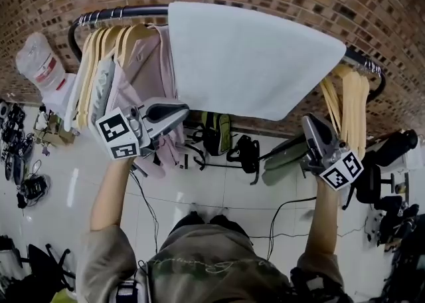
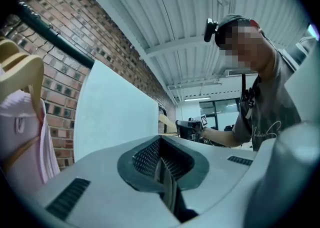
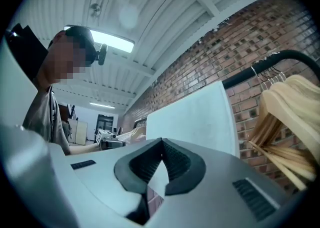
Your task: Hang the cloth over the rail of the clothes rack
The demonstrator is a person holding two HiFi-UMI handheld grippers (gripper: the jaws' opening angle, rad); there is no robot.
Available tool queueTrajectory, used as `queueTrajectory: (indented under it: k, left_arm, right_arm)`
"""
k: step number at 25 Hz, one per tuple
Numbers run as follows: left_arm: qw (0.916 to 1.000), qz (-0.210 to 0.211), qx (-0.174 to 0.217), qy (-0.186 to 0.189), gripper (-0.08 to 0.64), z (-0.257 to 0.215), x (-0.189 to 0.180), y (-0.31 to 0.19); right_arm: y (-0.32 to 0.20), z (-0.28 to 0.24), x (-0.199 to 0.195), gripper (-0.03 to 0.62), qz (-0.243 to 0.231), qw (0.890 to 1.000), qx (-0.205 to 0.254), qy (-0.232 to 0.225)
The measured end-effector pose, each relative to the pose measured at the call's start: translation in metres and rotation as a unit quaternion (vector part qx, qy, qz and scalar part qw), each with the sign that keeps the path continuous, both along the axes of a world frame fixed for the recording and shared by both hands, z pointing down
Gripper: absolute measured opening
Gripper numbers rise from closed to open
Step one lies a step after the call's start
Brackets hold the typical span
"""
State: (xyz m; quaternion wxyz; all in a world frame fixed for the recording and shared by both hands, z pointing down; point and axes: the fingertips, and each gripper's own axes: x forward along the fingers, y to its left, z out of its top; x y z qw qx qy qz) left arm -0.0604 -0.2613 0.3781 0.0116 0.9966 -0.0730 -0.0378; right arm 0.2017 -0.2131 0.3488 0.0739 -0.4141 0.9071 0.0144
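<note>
Left gripper (image 1: 174,114) and right gripper (image 1: 311,123) are nearest me, jaws pressed together on nothing. Cloth (image 1: 252,56) hangs draped over the far rail (image 1: 119,12), so I'd say job's basically done.

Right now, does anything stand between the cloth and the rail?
Nothing visible does. The cloth already drapes over the rail, in the gap between the left hangers and the right hangers.

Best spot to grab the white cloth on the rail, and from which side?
Probably the free lower edge of the white cloth, coming from the person's side below the rail: it hangs flat and thin there, clear of the wooden hangers.
</note>
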Motion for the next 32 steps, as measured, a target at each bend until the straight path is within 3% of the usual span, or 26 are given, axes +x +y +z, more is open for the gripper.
queueTrajectory:
  k: [5, 10, 15, 20, 27, 32]
  left_arm:
    - [0.9987, -0.033, -0.024, 0.030, 0.005, 0.022, -0.002, 0.010]
    - [0.9980, -0.029, -0.042, 0.038, 0.005, 0.041, -0.008, 0.049]
    - [0.9978, -0.046, -0.030, 0.036, 0.005, 0.044, -0.003, 0.120]
    - [0.9957, -0.057, -0.044, 0.057, 0.005, 0.052, 0.015, 0.210]
    - [0.9926, -0.109, -0.036, 0.040, 0.005, 0.065, 0.043, 0.329]
    - [0.9925, -0.119, -0.023, 0.019, 0.005, 0.068, 0.036, 0.387]
  right_arm:
    - [0.029, 0.014, -0.024, 0.009, 0.021, 1.000, 0.014, -0.008]
    - [0.068, 0.034, -0.056, 0.009, 0.024, 1.000, 0.019, 0.005]
    - [0.125, 0.055, -0.065, 0.009, 0.016, 0.999, 0.024, -0.022]
    - [0.204, 0.081, -0.084, 0.009, -0.009, 1.000, 0.018, -0.003]
    - [0.309, 0.109, -0.086, 0.009, -0.028, 0.999, -0.028, -0.031]
    - [0.352, 0.115, -0.094, 0.009, 0.009, 0.999, -0.047, -0.026]
